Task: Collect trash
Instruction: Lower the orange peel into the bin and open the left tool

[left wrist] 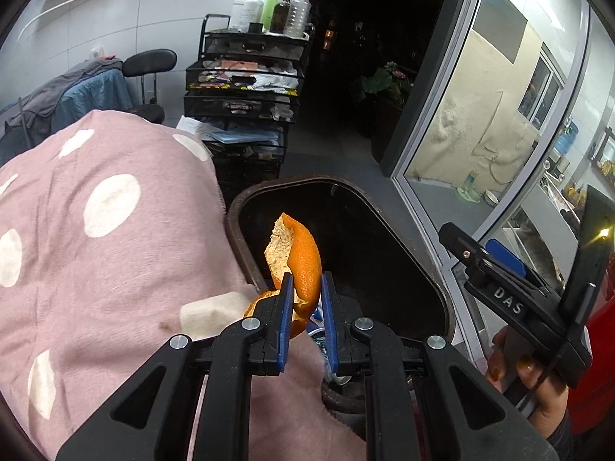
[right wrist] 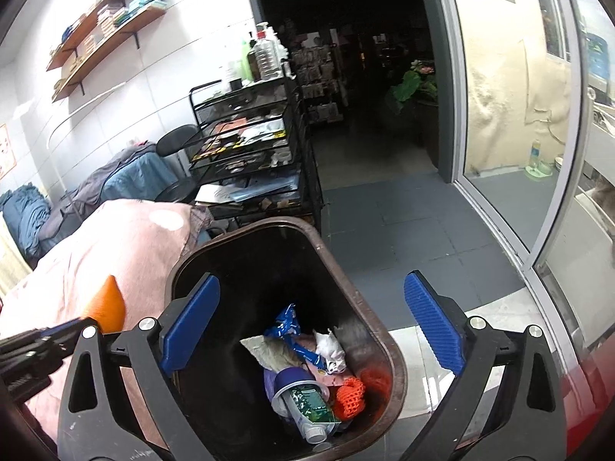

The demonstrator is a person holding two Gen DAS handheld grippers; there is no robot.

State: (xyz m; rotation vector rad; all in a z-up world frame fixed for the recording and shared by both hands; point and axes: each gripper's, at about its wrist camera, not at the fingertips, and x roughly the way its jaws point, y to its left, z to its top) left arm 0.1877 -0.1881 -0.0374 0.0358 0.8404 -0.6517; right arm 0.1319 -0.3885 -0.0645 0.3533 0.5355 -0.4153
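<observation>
Orange peel point(left wrist: 303, 265): clamped upright between the blue pads of the left gripper point(left wrist: 307, 288), above the near rim of the trash bin point(left wrist: 407, 246).
Left view, surroundings: pink dotted blanket point(left wrist: 96, 249) on the left; right gripper point(left wrist: 499, 269) at far right, hand point(left wrist: 538, 392) on its handle.
Right gripper point(right wrist: 311, 326): jaws wide apart, nothing between them, poised over the bin point(right wrist: 392, 368).
Bin contents: blue wrapper point(right wrist: 286, 324), plastic bottle point(right wrist: 307, 403), orange netting point(right wrist: 348, 397).
Peel, right view point(right wrist: 109, 303): left of the bin, over the blanket point(right wrist: 127, 246).
</observation>
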